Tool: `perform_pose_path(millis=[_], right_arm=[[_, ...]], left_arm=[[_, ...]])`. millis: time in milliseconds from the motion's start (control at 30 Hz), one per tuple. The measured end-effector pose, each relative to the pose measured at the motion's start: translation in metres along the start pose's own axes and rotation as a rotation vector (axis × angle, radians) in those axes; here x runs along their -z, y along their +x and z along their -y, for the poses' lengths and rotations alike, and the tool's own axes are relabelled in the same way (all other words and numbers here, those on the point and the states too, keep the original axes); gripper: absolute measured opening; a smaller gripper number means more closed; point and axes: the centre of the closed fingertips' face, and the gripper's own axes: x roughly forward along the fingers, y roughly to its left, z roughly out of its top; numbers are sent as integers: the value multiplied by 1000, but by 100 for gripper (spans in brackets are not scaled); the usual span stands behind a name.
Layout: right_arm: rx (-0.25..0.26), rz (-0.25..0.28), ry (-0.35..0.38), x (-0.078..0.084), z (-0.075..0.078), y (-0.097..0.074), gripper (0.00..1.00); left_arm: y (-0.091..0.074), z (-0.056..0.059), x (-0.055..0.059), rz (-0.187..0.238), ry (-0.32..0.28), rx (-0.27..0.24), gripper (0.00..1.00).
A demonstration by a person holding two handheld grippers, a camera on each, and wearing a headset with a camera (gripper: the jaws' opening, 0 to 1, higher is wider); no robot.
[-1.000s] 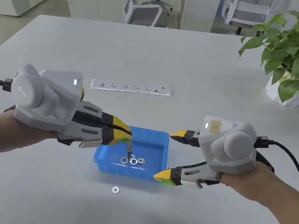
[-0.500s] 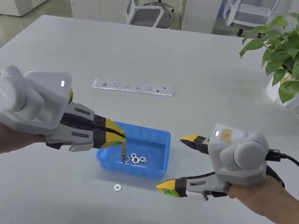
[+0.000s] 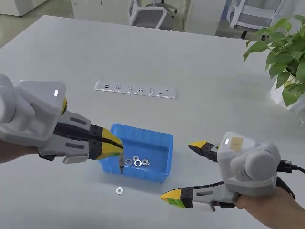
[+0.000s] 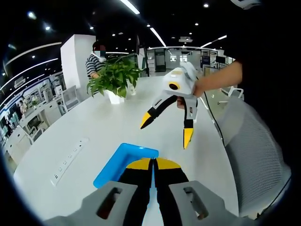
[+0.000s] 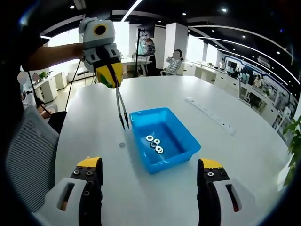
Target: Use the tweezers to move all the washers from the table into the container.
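Your left claw (image 3: 113,145) is clenched on thin metal tweezers (image 3: 121,164), whose tips point down just outside the rectangular blue plastic container (image 3: 159,143). Flat ring washers (image 3: 137,162) lie inside it. At its seven o'clock, a lone washer (image 3: 119,191) rests on the smooth grey desk (image 3: 214,86). Your right claw (image 3: 178,170) is released.

We saw a smooth, matt, pale grey worktop (image 3: 214,86). The container (image 3: 143,132) looked like smooth blue plastic with a slight sheen. The washers (image 3: 137,162) in it and the single washer (image 3: 119,191) on the worktop were bright, shiny metal. The tweezers (image 5: 120,110) looked like thin dark metal. The left hand-held gripper (image 3: 118,147) and the right hand-held gripper (image 3: 177,170) had matt whitish plastic shells and smooth black-and-yellow jaws. The power strip (image 3: 136,89) was white plastic.
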Motion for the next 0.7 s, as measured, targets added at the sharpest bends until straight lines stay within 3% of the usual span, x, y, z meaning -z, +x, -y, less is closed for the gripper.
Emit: perform_pose_path(millis=[467, 700], right_arm=[[31, -7, 32, 7, -4, -1, 100], [22, -4, 40, 8, -9, 1, 100]], left_arm=[[2, 13, 13, 3, 0, 18, 5], [4, 16, 20, 13, -16, 24, 5]])
